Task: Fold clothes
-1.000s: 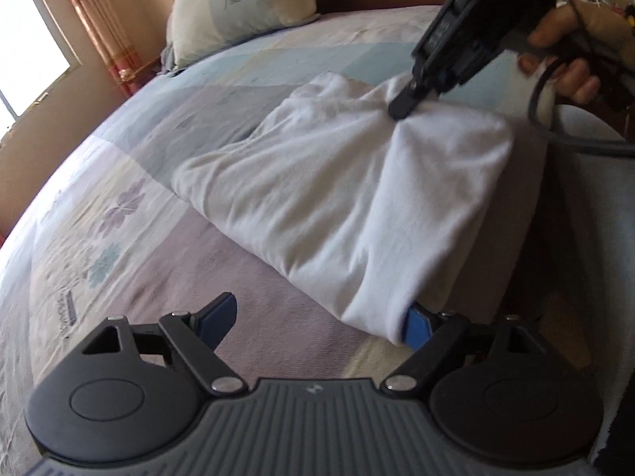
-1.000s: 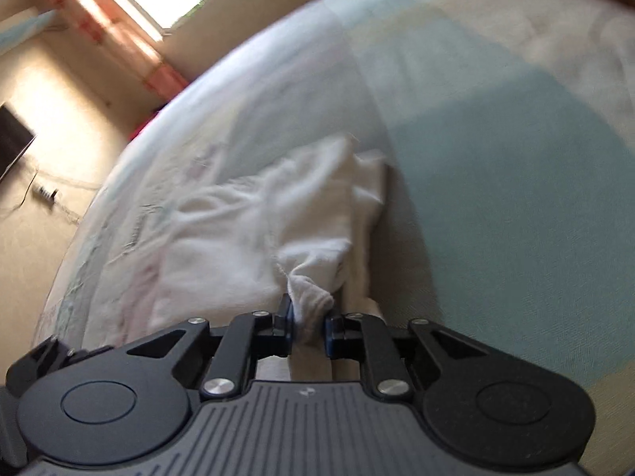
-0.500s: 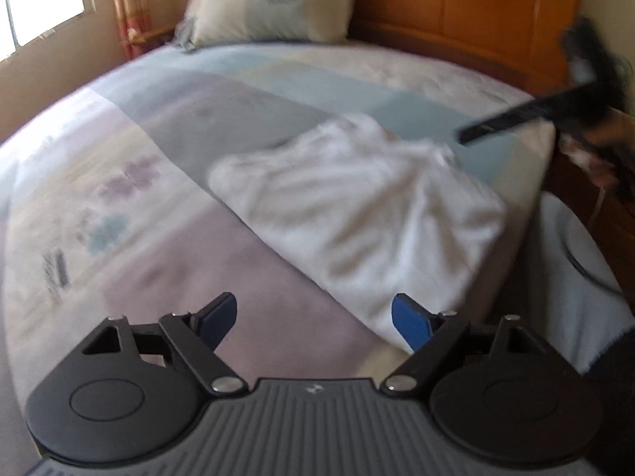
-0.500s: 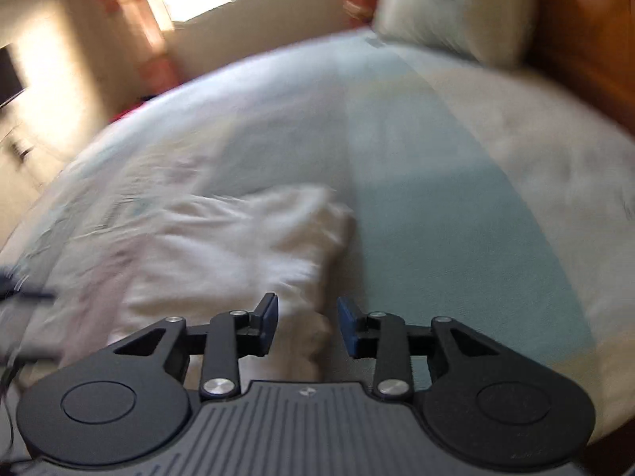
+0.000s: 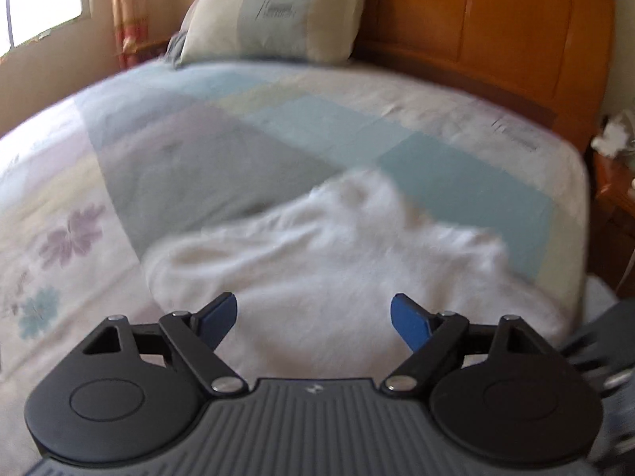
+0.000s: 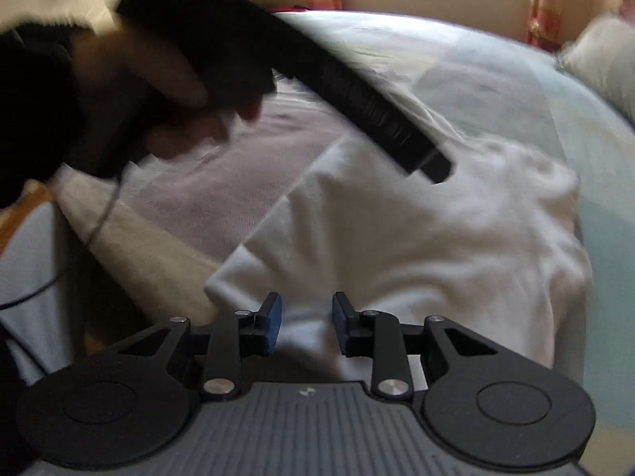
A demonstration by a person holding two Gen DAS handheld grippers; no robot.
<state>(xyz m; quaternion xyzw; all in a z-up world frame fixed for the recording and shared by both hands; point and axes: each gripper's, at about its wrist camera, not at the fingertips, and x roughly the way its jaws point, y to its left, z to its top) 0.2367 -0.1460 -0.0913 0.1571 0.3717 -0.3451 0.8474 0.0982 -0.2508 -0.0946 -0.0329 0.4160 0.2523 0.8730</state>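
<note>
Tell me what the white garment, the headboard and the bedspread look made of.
White folded garment: soft matte cloth, likely cotton knit; it creases and slumps. Orange-brown panelled headboard: wood, seemingly varnished, with a faint sheen. Pastel patchwork bedspread: woven matte fabric with printed leaves; the fibre is unclear through blur.

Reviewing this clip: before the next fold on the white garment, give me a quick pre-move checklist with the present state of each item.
1. Left hand-held gripper open, nothing between its pads: ok.
2. Right hand-held gripper released, pads apart; jaws have just been closing slightly, no cloth pinched: ok.
3. White garment lying on the bed, away from the pillow: ok.
4. Garment folded flat: not ok, bunched and wrinkled.
5. Which edge to grasp next: cannot tell, frames are blurred.
</note>
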